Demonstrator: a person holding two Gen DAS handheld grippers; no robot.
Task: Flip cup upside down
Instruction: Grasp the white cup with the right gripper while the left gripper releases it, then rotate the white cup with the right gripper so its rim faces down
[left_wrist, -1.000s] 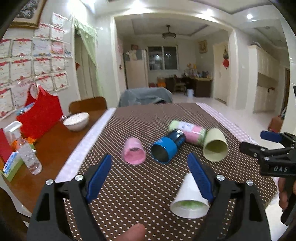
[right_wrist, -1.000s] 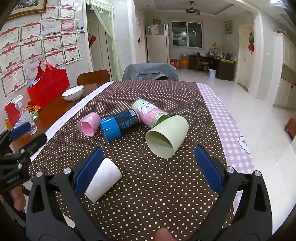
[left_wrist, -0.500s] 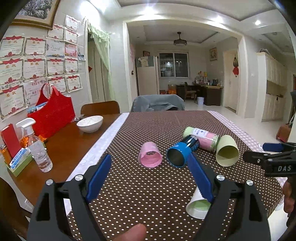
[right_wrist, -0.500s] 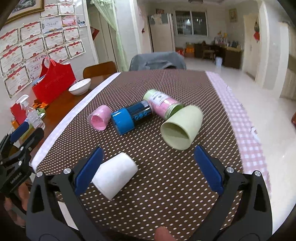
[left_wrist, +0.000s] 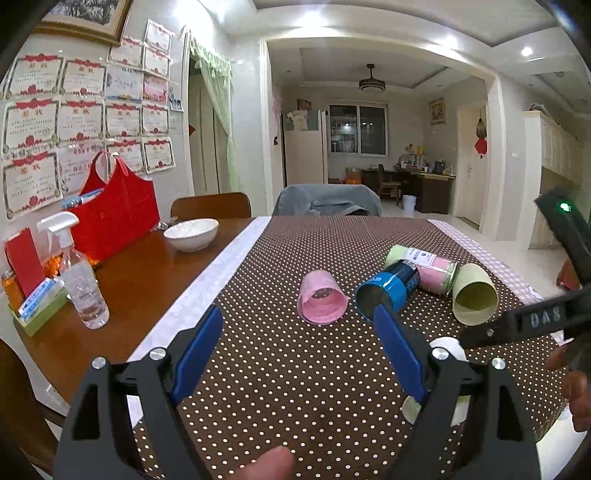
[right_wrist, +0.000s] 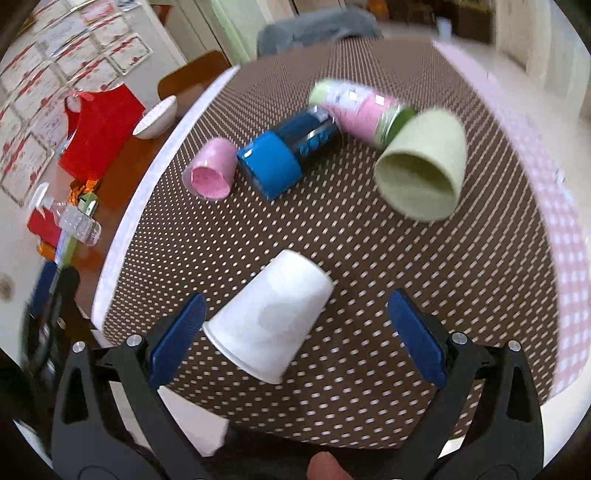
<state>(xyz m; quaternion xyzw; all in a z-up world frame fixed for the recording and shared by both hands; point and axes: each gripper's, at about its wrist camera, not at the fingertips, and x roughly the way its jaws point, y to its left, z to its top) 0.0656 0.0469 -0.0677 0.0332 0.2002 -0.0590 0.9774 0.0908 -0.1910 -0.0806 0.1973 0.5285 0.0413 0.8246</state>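
A white paper cup (right_wrist: 269, 317) lies on its side on the brown dotted tablecloth (right_wrist: 369, 295) near the front edge, mouth toward me. My right gripper (right_wrist: 295, 332) is open and hovers over it, the cup between its blue pads, nearer the left one. In the left wrist view the white cup (left_wrist: 447, 347) is mostly hidden behind my right finger. My left gripper (left_wrist: 295, 350) is open and empty above the cloth. A pink cup (left_wrist: 321, 297), a blue can (left_wrist: 388, 291), a pink jar (left_wrist: 424, 267) and a green cup (left_wrist: 474, 295) lie on their sides further back.
A white bowl (left_wrist: 191, 233), a red bag (left_wrist: 110, 214) and a spray bottle (left_wrist: 79, 284) stand on the bare wooden table at the left. A chair (left_wrist: 210, 205) stands behind it. The table's front edge is close under both grippers.
My right gripper has moved forward and tilted down over the white cup, which now sits between its pads. My left gripper has pulled back and risen slightly.
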